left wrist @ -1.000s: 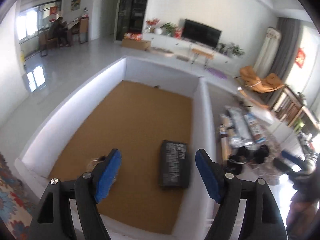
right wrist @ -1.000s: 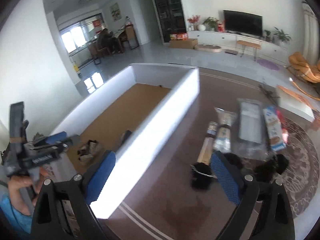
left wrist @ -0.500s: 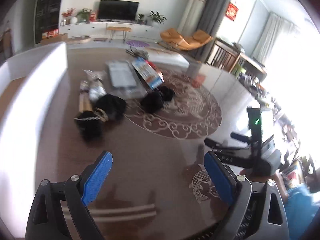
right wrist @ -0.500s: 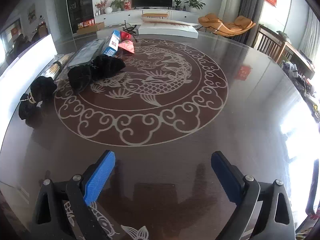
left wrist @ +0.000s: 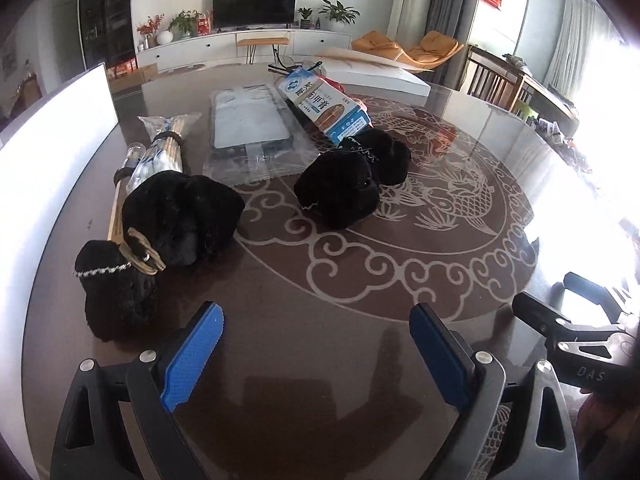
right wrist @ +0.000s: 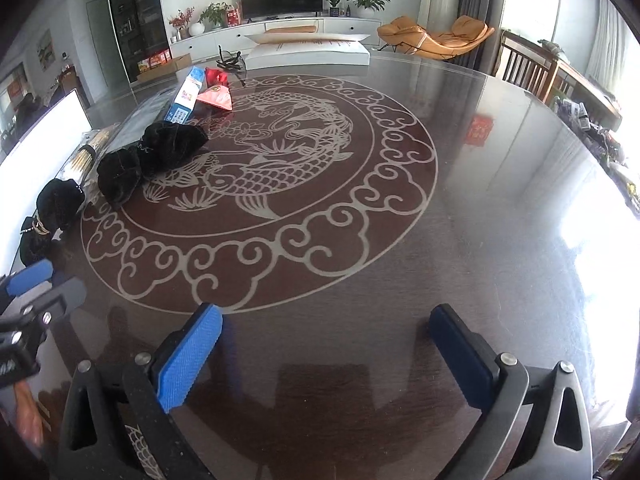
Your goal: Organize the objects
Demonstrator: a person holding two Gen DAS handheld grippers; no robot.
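Black velvet pouches (left wrist: 338,190) lie on a dark brown table (right wrist: 480,240) bearing a pale fish-and-cloud pattern.

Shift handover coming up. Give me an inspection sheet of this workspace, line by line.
Surface: dark glossy table with a pale fish-and-cloud pattern; strong window glare at its right edge.
Job's things: two black fuzzy pairs, one tied with tan cord, one further in; chopstick bundle; clear-wrapped flat pack; blue-and-white carton; red pouch.
Clutter: white-walled box along the table's left side; flat white box at the far end.
Grippers: left gripper and right gripper both empty over bare table, jaws opening, blue fingers wide apart.
Cables: nothing seen.
Surroundings: living room with TV, plants, orange lounge chair.
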